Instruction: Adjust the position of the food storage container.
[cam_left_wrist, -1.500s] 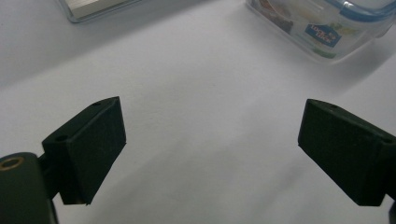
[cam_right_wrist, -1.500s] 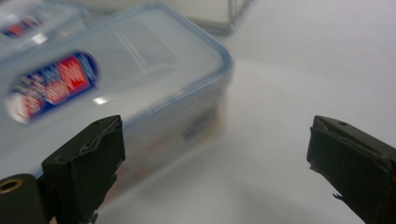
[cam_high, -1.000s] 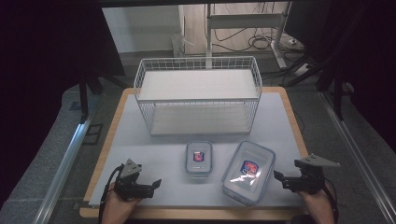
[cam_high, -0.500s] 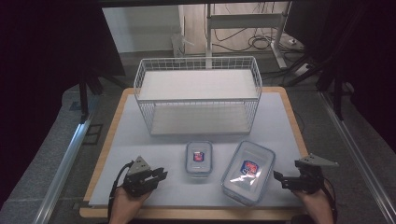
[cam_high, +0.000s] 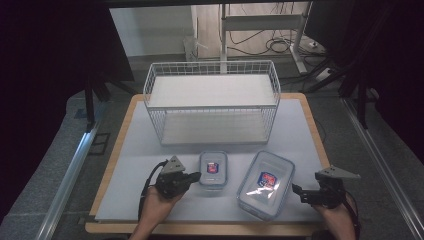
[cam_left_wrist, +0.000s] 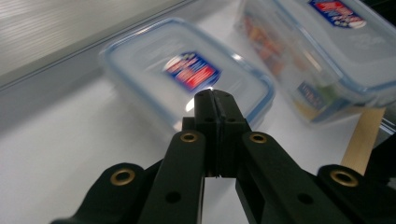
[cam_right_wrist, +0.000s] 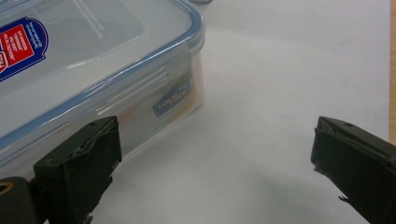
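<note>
Your left tool (cam_high: 196, 176) is sitting with its jaws pressed flat together, nothing between them; they have just been closing, and in the left gripper view the two black pads (cam_left_wrist: 215, 108) are meeting edge to edge. Your left hand (cam_high: 159, 202) is coming in from the bottom edge of the high view, forearm angled up and to the right, so the tool is pointing across the worktop (cam_high: 140, 160) at the small lidded container (cam_high: 213, 169). The tip is lying just beside that container's near left side (whether it is actually touching, you cannot tell from here).

Your right tool (cam_high: 298, 192) is holding its jaws wide apart, gripping nothing. Your right hand (cam_high: 339, 215) is resting low at the worktop's right front corner, the tool pointing left toward the large lidded container (cam_high: 266, 184). In the right gripper view, one pad (cam_right_wrist: 81, 161) is standing close against the large container's side wall while the other is hanging well off over bare white surface.

Both containers are clear plastic with blue-trimmed lids and a red and blue label on top, lids on. They are lying side by side near the front of the worktop, the small one to the left. What is inside is blurred; some printed colour is showing through the large one's wall.

Behind them, a white wire basket (cam_high: 212, 102) is standing near the back of the worktop.
</note>
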